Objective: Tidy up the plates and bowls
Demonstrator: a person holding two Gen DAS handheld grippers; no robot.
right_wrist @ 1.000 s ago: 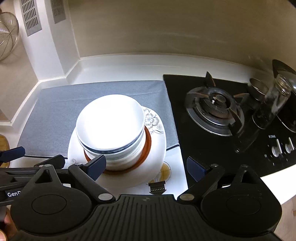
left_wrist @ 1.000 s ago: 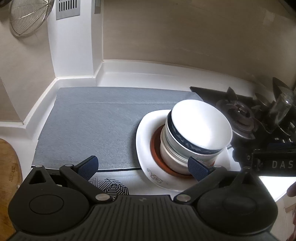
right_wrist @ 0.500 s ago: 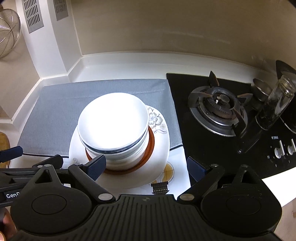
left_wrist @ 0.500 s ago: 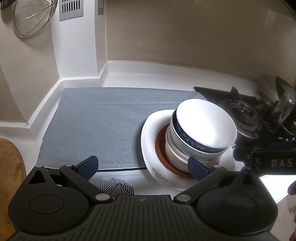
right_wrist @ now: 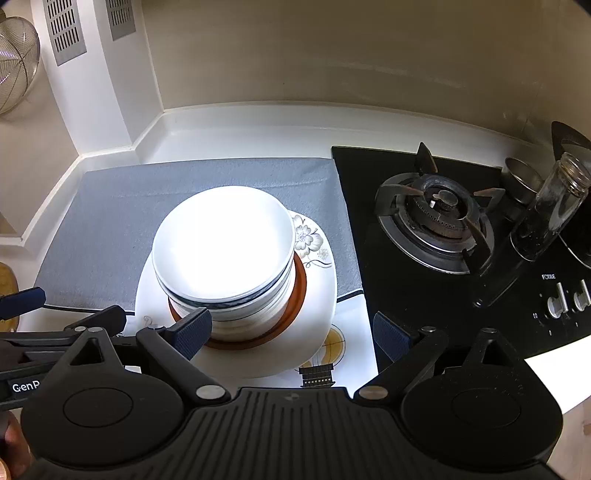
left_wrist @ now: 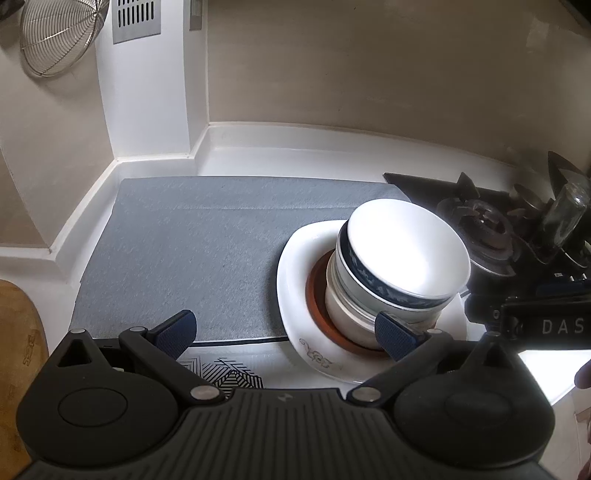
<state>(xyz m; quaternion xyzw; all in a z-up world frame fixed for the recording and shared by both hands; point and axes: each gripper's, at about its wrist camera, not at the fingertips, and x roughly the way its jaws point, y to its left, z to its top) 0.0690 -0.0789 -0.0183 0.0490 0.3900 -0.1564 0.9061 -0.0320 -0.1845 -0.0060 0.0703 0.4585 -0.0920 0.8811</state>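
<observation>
A stack of white bowls (left_wrist: 402,258), the upper one with a blue band, stands on a brown-rimmed dish (left_wrist: 316,295) on a white flowered plate (left_wrist: 291,273) at the grey mat's right front edge. The stack also shows in the right wrist view (right_wrist: 225,243), on the plate (right_wrist: 314,280). My left gripper (left_wrist: 286,334) is open and empty, low in front and left of the stack, its right fingertip beside the bowls. My right gripper (right_wrist: 293,332) is open and empty, just in front of the plate.
A grey mat (left_wrist: 207,251) covers the white counter. A black gas hob (right_wrist: 439,221) lies to the right with a glass jar (right_wrist: 550,210) on it. A wire strainer (left_wrist: 59,33) hangs on the left wall. A wooden board (left_wrist: 18,354) sits at far left.
Both grippers have drawn back and risen slightly, so the stack sits a little farther off. The stack has not moved. Both grippers stay open.
</observation>
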